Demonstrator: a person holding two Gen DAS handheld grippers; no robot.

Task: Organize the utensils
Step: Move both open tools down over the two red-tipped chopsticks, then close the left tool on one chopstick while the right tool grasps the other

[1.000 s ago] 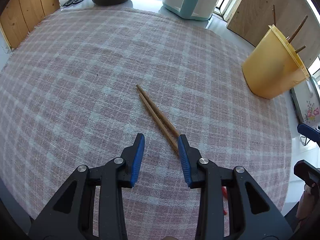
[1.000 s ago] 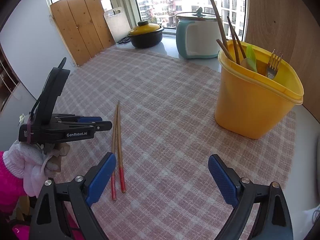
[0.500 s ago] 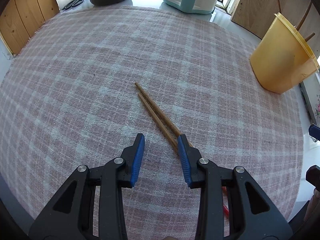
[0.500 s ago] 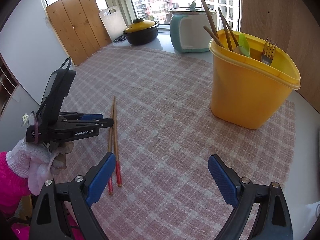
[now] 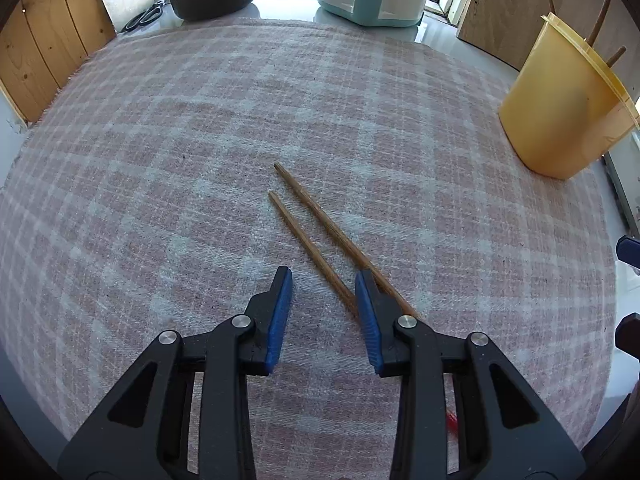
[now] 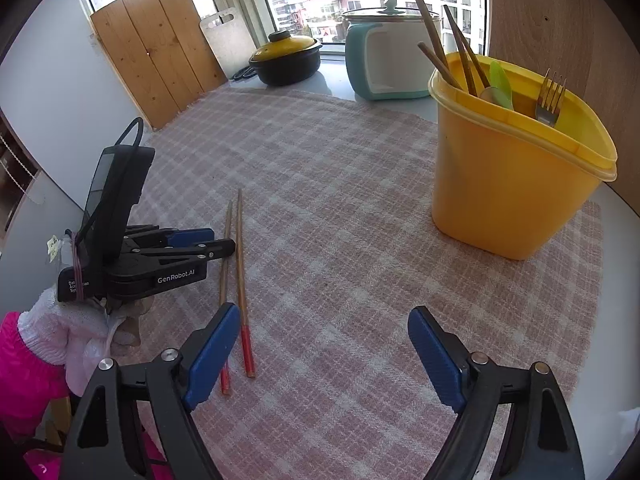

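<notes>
Two brown chopsticks (image 5: 300, 233) with red ends lie side by side on the checked cloth (image 5: 200, 160). My left gripper (image 5: 322, 272) hangs low over their middle with its jaws closing. One stick runs between the pads, untouched, and the other passes under the right finger. In the right wrist view the left gripper (image 6: 222, 240) sits beside the chopsticks (image 6: 242, 264). My right gripper (image 6: 324, 310) stands wide with its jaws closing slightly, and the red ends lie just inside its left finger. The yellow container (image 6: 504, 184) holds chopsticks, a fork and a green spoon.
At the back by the window stand a black pot with a yellow lid (image 6: 286, 60) and a teal and white appliance (image 6: 384, 60). Wooden boards (image 6: 156, 60) lean at the left, with scissors (image 5: 144, 16) beside the pot. A pink sleeve (image 6: 24, 360) holds the left gripper.
The far tips of the two chopsticks lie slightly further apart than before. The left gripper has tilted a little over them. Both grippers' jaws have narrowed slightly.
</notes>
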